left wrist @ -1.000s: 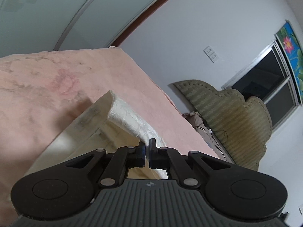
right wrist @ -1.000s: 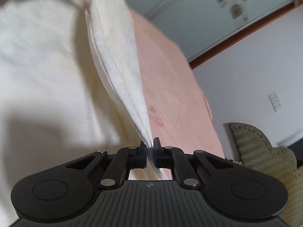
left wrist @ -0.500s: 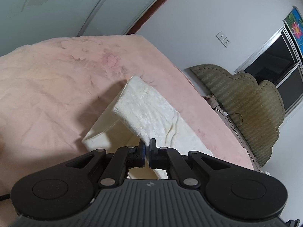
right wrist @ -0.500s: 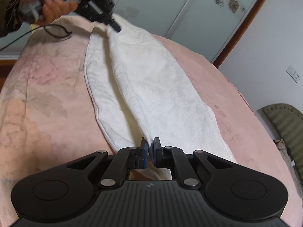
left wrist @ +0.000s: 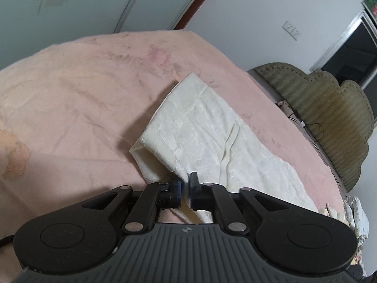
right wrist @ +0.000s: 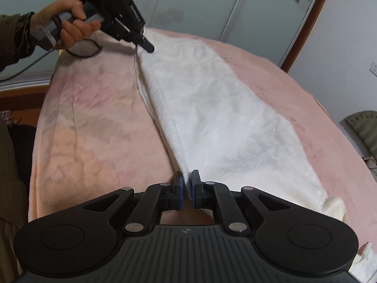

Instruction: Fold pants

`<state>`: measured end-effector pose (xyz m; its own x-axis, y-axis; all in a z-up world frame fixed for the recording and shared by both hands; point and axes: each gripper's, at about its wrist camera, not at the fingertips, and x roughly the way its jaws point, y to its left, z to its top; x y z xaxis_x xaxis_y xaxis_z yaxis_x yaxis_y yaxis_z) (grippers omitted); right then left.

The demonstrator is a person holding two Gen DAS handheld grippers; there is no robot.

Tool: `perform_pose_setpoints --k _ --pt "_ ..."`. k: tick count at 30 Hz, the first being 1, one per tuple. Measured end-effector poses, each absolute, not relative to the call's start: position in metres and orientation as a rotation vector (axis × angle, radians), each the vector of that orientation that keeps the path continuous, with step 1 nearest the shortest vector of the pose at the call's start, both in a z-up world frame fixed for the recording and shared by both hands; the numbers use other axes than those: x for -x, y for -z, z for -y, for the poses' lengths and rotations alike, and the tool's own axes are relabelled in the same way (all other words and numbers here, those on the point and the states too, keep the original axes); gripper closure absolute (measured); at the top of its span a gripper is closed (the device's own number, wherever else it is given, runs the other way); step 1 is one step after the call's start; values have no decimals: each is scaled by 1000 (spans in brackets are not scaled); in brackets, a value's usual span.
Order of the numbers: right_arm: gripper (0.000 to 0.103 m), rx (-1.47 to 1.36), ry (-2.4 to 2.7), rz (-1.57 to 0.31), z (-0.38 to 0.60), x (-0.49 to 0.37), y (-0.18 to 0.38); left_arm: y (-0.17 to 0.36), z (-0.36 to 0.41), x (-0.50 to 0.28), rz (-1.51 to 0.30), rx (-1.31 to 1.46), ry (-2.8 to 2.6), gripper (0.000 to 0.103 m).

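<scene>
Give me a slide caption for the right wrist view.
Right gripper pinches the white pants' near edge on the pink bedspread; left gripper at far end.

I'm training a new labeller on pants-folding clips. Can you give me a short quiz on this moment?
1. True or false: the white pants lie on a green bedspread.
2. What is the right hand-held gripper shut on? A: an edge of the pants. B: a black cable. C: nothing.
3. Short answer: in the left wrist view, what small white fitting is mounted on the wall?

Key: 1. False, the bedspread is pink. 2. A. 3. A socket plate.
</scene>
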<state>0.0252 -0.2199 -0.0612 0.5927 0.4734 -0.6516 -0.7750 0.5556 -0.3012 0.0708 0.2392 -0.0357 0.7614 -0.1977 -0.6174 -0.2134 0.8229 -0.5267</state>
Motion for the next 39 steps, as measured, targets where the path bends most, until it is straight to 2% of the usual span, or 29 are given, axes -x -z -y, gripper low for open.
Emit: perform_pose_setpoints --k 4,6,8,10,12,14,17,20,21,26,28,29,34,36,37,38,39 --pt "94 500 -752 -545 228 -30 62 24 -236 -65 -698 605 -50 82" --pt "92 477 -734 -547 230 -23 62 9 -225 -58 -661 524 -105 77" --pt "90 411 -740 -538 240 -16 55 -7 -210 -48 -586 401 -191 58" --pt "83 291 -750 -525 267 -10 39 -21 -192 -41 -501 287 -246 50" --pt "77 187 -682 -506 300 -7 27 -31 -172 -40 -446 219 -239 47" --pt "75 117 -526 -502 334 -7 25 -34 -149 -47 -433 192 -150 40" --pt "74 -28 -235 -567 389 -12 37 -27 -105 -66 -489 158 40 39" --pt "52 -195 -68 -681 441 -9 63 -10 -55 -80 -564 102 205 39" --pt "50 -204 -59 -726 450 -6 72 -5 -38 -82 -587 84 255 39" --pt "48 -281 50 -556 494 26 48 11 28 -83 -554 -16 456 37" --pt "35 -350 154 -468 532 27 38 19 48 -81 -508 -54 497 36" --pt "33 -367 189 -451 550 24 38 24 57 -82 -493 -70 504 35" --pt "32 -455 330 -583 632 -13 67 51 84 -87 -518 -87 497 34" --pt "32 -515 275 -610 643 -21 83 58 90 -88 -535 -97 479 29" --pt "35 -493 269 -592 642 -22 85 62 92 -89 -542 -107 464 25" --pt "42 -473 261 -597 639 -24 83 63 93 -92 -555 -110 451 20" --pt "74 -453 244 -604 637 -24 83 63 92 -94 -562 -105 441 18"
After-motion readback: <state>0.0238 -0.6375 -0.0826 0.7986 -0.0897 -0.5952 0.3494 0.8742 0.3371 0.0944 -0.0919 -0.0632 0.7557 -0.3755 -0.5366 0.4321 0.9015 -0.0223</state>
